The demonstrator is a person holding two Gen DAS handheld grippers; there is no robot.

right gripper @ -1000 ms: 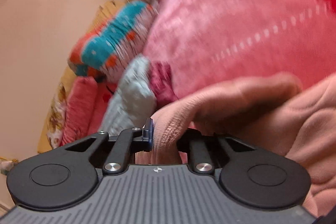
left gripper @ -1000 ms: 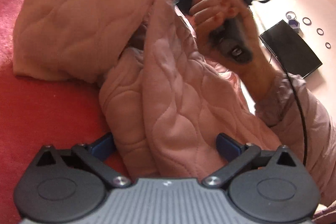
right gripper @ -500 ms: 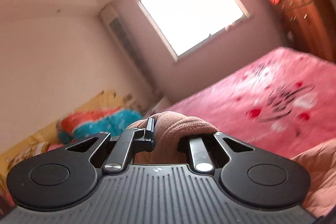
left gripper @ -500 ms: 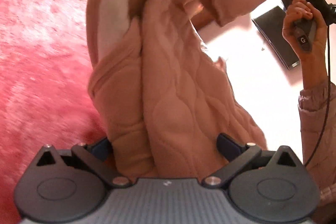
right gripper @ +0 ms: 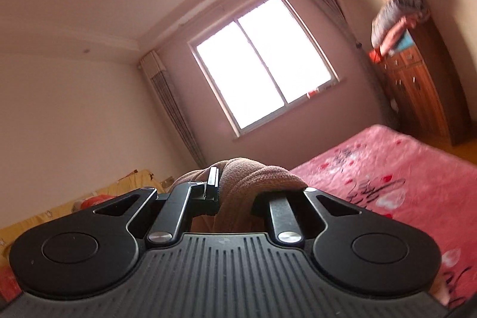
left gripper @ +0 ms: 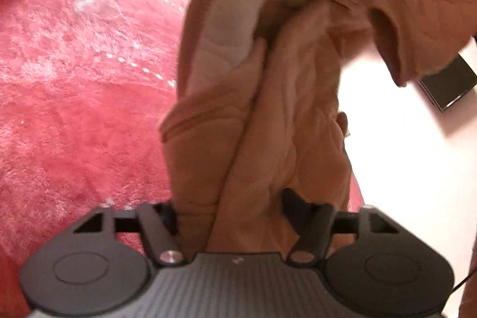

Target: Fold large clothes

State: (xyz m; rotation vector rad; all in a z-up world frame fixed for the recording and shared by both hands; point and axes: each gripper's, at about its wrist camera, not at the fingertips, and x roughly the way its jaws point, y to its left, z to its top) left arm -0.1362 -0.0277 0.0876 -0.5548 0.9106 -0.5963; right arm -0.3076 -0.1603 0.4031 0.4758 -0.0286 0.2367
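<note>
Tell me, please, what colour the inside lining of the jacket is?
Pale grey-white, against the peach quilted outside of the jacket; the lining shows best in the left wrist view.

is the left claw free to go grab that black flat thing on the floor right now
Probably not. The left claw is shut on the pink quilted jacket, which hangs bunched in front of it and partly covers the black flat thing. It would need to let go first.

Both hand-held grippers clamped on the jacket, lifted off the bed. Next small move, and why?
Probably draw the two apart to spread it. The left hand-held gripper holds the pink quilted jacket bunched and twisted over the red blanket; the right hand-held gripper pinches only a small fold. It looks too crumpled to lay flat yet.
</note>
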